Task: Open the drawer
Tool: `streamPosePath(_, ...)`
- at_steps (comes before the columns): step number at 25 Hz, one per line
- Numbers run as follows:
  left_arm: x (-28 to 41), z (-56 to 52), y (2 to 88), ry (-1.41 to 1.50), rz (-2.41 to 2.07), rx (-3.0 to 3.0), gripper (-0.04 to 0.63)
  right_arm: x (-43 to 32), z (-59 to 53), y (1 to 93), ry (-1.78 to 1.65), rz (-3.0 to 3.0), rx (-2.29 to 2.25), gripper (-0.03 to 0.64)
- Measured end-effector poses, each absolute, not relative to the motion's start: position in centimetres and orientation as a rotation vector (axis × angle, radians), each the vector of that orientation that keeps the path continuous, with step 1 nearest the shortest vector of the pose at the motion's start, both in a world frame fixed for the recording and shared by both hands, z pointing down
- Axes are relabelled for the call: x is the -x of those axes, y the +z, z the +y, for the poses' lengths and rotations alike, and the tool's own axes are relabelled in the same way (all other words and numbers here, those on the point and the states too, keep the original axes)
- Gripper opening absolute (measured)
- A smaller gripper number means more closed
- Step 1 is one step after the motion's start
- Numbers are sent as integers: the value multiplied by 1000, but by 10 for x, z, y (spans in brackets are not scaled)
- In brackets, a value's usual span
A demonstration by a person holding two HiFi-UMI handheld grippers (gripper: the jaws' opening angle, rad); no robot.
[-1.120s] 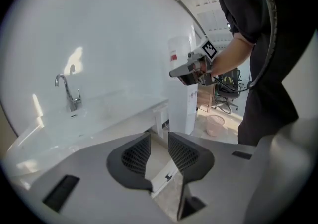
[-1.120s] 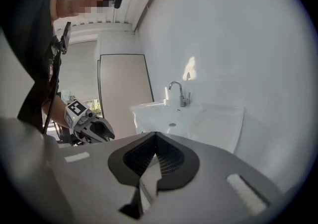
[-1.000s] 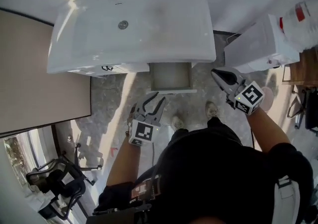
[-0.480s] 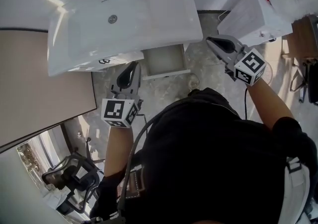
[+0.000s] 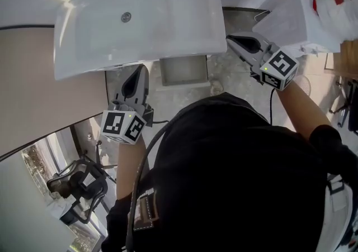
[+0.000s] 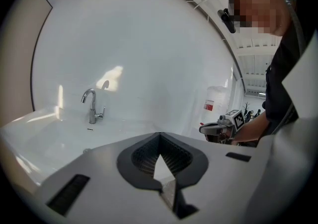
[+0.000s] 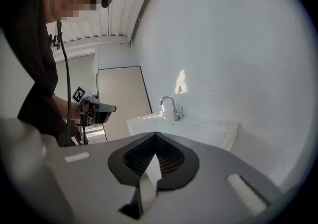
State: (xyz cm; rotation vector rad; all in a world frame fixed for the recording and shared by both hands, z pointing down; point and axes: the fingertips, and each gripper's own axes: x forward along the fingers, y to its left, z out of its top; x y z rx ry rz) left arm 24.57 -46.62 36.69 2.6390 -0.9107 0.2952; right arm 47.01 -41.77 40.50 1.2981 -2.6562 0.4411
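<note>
Shallow pale-grey drawer stands pulled out under near edge of white ceramic basin, opening looks done; left gripper, jaws just closed on nothing, and right gripper, pinched together empty, flank it untouching; next likely just back away

The drawer is a small white box with a pale grey inside. It stands pulled out, level, from under the front edge of the sink, at twelve o'clock in the head view.
</note>
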Motion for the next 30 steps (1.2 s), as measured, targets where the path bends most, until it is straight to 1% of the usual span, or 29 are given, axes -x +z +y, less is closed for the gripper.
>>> streamPosePath(9, -260, -495, 377, 295, -908, -2620, 0, -483, -437, 406, 463, -2674, -1298, -2)
streamPosePath(16, -245, -534, 388, 330, -741, -2690, 0, -460, -445, 411, 529, -2556, -1490, -2)
streamPosePath(20, -232, -549, 394, 342, -648, -2704, 0, -442, -440, 419, 627, -2517, -1602, -2)
streamPosePath(24, -229, -551, 401, 333, -597, -2708, 0, -436, -435, 423, 685, -2499, -1661, -2)
streamPosePath(30, -224, -550, 404, 326, -606, -2708, 0, -442, -431, 425, 666, -2451, -1677, -2)
